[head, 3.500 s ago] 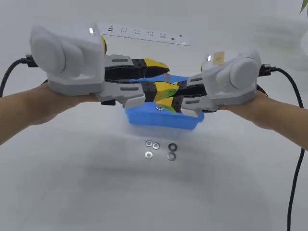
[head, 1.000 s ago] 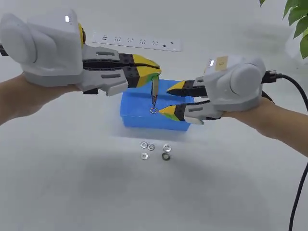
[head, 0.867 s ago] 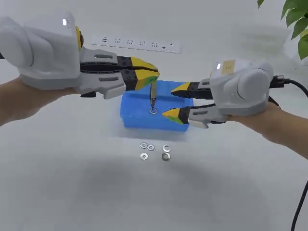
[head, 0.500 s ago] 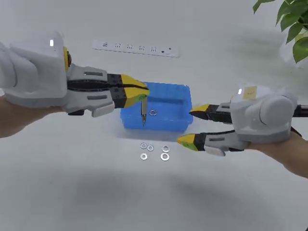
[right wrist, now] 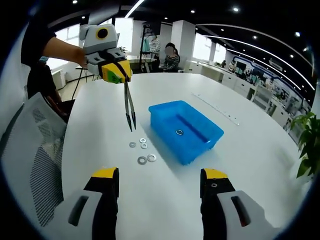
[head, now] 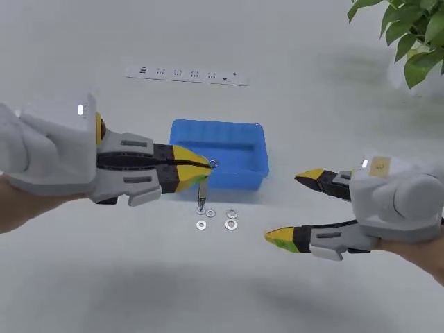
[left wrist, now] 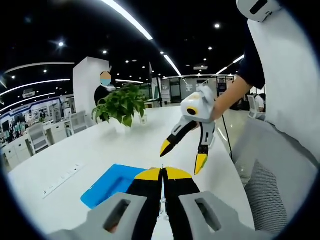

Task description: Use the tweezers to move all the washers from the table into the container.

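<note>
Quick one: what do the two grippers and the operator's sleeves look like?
Left gripper and right gripper: bulky white-grey housings, black jaw links, yellow tips edged green, a small lit indicator on top. The right carries a tan label. Dark short sleeve.

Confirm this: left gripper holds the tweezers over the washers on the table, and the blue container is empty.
Not empty: the right gripper view shows one washer inside the container. The left gripper does hold the tweezers over the table's washers.

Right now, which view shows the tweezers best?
The right gripper view: the tweezers show whole, from the side. The head view shows them short, from above; the left gripper view, a thin sliver between its fingers.
</note>
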Tool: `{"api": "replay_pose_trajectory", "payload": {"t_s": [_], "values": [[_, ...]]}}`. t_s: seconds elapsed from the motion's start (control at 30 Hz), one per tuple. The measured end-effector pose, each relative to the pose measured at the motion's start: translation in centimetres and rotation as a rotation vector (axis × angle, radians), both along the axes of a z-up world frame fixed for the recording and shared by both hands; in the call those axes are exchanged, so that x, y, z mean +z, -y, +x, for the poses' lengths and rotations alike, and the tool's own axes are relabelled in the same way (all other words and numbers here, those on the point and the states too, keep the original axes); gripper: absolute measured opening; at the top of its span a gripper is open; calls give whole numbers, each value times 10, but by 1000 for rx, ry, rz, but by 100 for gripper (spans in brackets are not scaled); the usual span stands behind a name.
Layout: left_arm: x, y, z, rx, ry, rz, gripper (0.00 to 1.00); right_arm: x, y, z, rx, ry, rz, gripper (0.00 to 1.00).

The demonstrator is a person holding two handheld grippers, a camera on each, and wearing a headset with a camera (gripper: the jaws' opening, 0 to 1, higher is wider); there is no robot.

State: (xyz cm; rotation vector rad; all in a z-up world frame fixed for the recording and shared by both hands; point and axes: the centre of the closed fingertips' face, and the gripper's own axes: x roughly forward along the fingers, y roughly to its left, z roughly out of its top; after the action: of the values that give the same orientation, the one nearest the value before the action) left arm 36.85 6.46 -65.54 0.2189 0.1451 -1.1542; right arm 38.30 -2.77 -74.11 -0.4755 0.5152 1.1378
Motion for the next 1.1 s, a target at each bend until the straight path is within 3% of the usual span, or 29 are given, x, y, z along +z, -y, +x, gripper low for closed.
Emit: {"api": "replay_pose_trajectory", "payload": {"t_s": [0.23,0.5,0.63,0.9,1.1], "values": [[-13,-3,-5,27,-37,-14,4,-17,6,-19,-10,-59,-5,73],[-19,0,0,41,-61,-22,4,-27,15,-12,-72,-73,-33,80],[-24,4,-2,28,-68,-8,4,-24,15,-6,-104,-73,-12,80],[-28,5,-1,28,-70,-8,4,-23,8,-8,-108,-100,31,84],[-30,4,1,35,-77,-9,4,-20,3,-9,-135,-160,105,89]]}}
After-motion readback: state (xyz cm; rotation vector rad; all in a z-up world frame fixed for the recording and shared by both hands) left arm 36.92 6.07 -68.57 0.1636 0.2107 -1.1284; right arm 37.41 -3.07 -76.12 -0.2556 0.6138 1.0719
